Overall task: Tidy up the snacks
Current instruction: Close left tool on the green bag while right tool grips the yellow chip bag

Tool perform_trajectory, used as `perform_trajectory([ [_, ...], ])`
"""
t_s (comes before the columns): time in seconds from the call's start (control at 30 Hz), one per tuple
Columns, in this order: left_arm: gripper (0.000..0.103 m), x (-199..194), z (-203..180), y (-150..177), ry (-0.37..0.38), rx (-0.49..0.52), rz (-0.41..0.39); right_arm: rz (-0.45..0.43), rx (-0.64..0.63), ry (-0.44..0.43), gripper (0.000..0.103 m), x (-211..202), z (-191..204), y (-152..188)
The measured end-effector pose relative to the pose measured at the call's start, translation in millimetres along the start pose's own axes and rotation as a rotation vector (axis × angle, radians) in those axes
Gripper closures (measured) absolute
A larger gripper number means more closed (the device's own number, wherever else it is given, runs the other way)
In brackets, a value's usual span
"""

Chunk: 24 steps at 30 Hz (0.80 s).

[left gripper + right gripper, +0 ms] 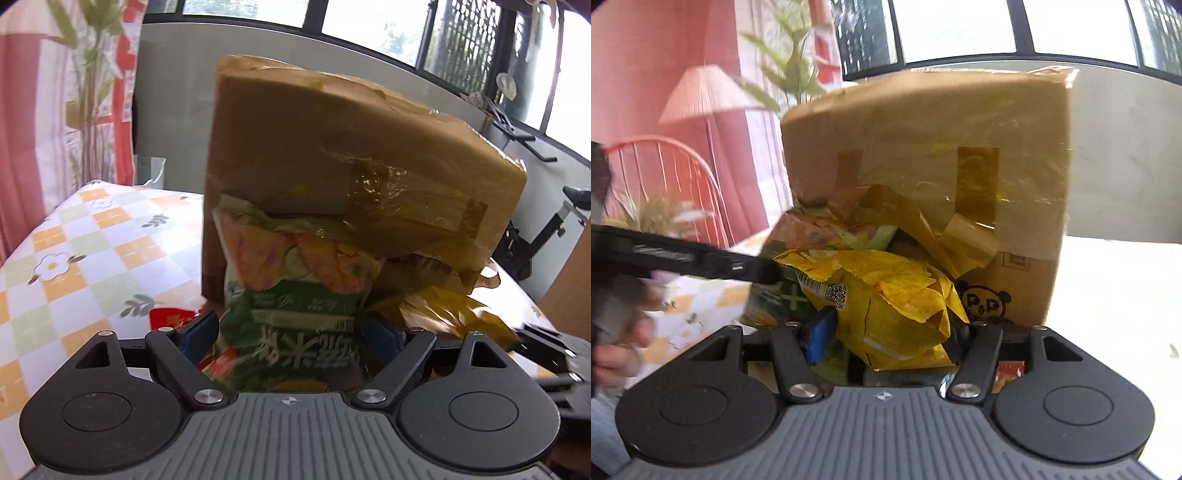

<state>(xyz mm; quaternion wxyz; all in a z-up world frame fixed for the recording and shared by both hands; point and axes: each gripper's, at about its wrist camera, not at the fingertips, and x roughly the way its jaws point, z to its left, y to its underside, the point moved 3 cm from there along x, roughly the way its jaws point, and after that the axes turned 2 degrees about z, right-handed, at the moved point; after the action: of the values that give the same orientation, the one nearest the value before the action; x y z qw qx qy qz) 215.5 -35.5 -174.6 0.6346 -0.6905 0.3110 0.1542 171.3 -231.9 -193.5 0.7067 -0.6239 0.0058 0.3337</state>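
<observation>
A brown cardboard box with yellowish tape stands on the table, its open side facing me; it also shows in the right wrist view. My left gripper is shut on a green and orange snack bag, whose top reaches into the box opening. My right gripper is shut on a yellow snack bag just in front of the box opening. The green bag and the left gripper's body show to the left in the right wrist view.
The table has a checked orange, green and white cloth. A red packet lies by the left gripper. More packets lie under the right gripper. Curtain, windows and an exercise machine stand behind.
</observation>
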Motion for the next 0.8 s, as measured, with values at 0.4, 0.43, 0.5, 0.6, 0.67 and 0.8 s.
perform_trajectory([
  [0.4, 0.036, 24.9, -10.1, 1.6, -0.006, 0.05, 0.041, -0.032, 0.092, 0.006, 0.044, -26.8, -11.8, 1.0],
  [0.43, 0.037, 21.0, -14.2, 1.8, -0.013, 0.074, 0.039, -0.035, 0.093, 0.002, 0.044, -28.8, -10.9, 0.6],
  [0.5, 0.04, 12.6, -20.0, 2.5, -0.031, 0.124, 0.036, -0.042, 0.096, -0.005, 0.044, -33.3, -9.7, 0.3],
  [0.6, 0.041, -2.2, -17.4, 4.8, -0.021, 0.107, 0.023, -0.051, 0.099, -0.006, 0.044, -38.2, -8.5, 0.0],
  [0.67, 0.041, -12.9, -11.8, 6.3, -0.017, 0.072, 0.022, -0.056, 0.108, -0.008, 0.044, -42.1, -8.3, -0.3],
  [0.8, 0.041, -37.2, -4.0, 12.9, -0.027, 0.045, 0.008, -0.06, 0.107, -0.015, 0.044, -52.3, -3.6, -0.3],
])
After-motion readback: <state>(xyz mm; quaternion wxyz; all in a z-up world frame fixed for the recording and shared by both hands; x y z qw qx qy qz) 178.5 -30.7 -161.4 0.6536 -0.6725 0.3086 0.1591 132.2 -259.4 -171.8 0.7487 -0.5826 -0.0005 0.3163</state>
